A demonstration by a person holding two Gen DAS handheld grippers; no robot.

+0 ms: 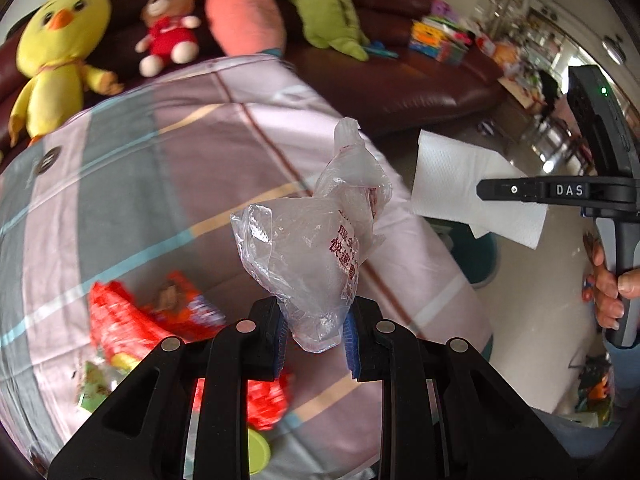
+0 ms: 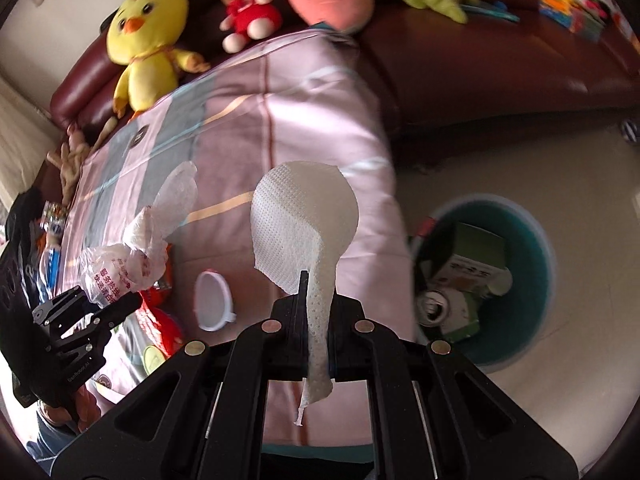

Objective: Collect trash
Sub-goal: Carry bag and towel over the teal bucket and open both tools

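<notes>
**Both grippers hold trash above the cloth-covered table**

Left wrist view: the left gripper (image 1: 316, 332) is clamped on a crumpled clear plastic bag with red printed characters (image 1: 320, 248), its blue-padded fingers (image 1: 352, 340) pressing the bag's lower end while the rest billows upward above the table covered in a pink, grey and teal striped cloth (image 1: 160, 168). On the cloth, low and left of the gripper, lie blurred red and orange snack wrappers (image 1: 132, 320) and a yellow-green round lid (image 1: 258, 452). At right, the right gripper (image 1: 486, 191) grips a white embossed paper towel (image 1: 460, 184), which hangs out past the table's edge; a hand (image 1: 608, 284) wraps its handle. Behind the table, a dark red leather sofa (image 1: 420, 84) carries a yellow chick plush (image 1: 60, 48), a small teddy bear in red (image 1: 170, 28), a pink bunny pillow (image 1: 244, 8) and a green dinosaur plush (image 1: 328, 12).

Right wrist view: the right gripper's jaws are closed tight on the paper towel, whose wide end fans upward and whose narrow tail hangs below the fingers. At lower right on the pale floor, just beside the table, stands a round teal waste bin (image 2: 536, 264) that holds a green-and-white carton (image 2: 472, 264) and a crushed can (image 2: 434, 306). At left the left gripper holds the plastic bag over the cloth, near a white round plastic lid (image 2: 214, 300).
</notes>
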